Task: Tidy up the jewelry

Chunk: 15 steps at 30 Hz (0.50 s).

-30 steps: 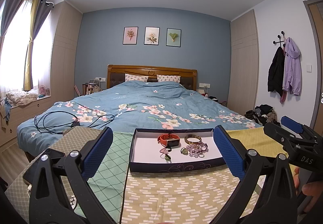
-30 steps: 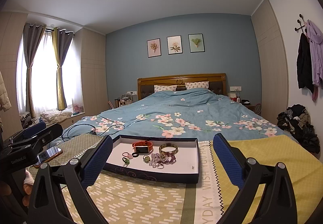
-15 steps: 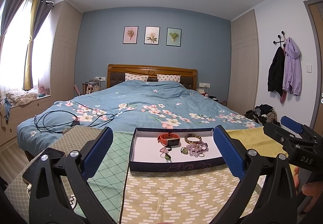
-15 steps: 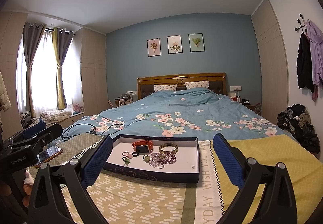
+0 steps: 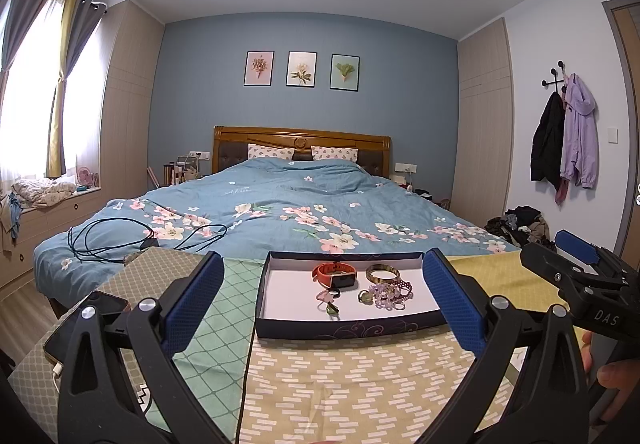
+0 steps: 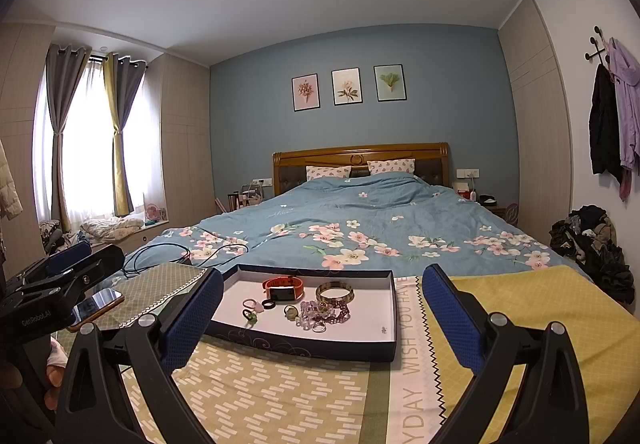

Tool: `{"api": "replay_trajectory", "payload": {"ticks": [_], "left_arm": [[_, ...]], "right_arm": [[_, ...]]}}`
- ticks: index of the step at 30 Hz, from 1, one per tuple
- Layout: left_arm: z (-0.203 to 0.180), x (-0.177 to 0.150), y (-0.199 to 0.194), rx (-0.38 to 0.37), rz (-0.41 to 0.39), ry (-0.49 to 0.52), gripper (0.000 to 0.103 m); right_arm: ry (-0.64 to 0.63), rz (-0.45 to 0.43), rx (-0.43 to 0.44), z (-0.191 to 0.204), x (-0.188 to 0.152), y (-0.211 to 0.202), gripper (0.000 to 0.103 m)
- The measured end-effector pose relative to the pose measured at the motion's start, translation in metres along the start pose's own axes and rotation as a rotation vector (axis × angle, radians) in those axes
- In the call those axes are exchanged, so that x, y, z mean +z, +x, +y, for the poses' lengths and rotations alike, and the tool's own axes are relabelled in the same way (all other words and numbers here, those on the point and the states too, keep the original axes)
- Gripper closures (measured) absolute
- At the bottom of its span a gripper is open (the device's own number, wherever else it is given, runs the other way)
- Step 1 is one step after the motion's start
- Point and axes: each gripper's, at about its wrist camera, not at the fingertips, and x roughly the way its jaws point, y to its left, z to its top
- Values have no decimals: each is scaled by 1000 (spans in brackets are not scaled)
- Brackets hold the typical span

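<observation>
A dark blue box lid (image 5: 348, 328) (image 6: 304, 348) with a white floor lies on the patterned cloth ahead of both grippers. In it lie an orange band watch (image 5: 335, 273) (image 6: 282, 287), a brass bangle (image 5: 383, 275) (image 6: 335, 292), a purple bead bracelet (image 5: 390, 293) (image 6: 326, 314), and several small rings (image 5: 328, 302) (image 6: 252, 310). My left gripper (image 5: 320, 300) is open and empty, short of the box. My right gripper (image 6: 320, 308) is open and empty, also short of it. The right gripper also shows at the right edge of the left wrist view (image 5: 576, 276).
A phone (image 5: 86, 322) (image 6: 96, 304) on a cable lies on the table's left. The cloth (image 5: 360, 384) covers the table. Behind stands a bed (image 5: 280, 212) with black cables (image 5: 120, 240). A clothes pile (image 6: 592, 244) lies on the floor at right.
</observation>
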Motion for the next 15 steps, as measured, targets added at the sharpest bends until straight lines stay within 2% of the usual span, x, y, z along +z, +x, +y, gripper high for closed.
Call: {"api": "replay_trajectory", "payload": {"ticks": [15], "left_arm": [[5, -3, 5, 13, 15, -12, 5]], "right_arm": [[2, 7, -1, -1, 0, 3, 7]]}}
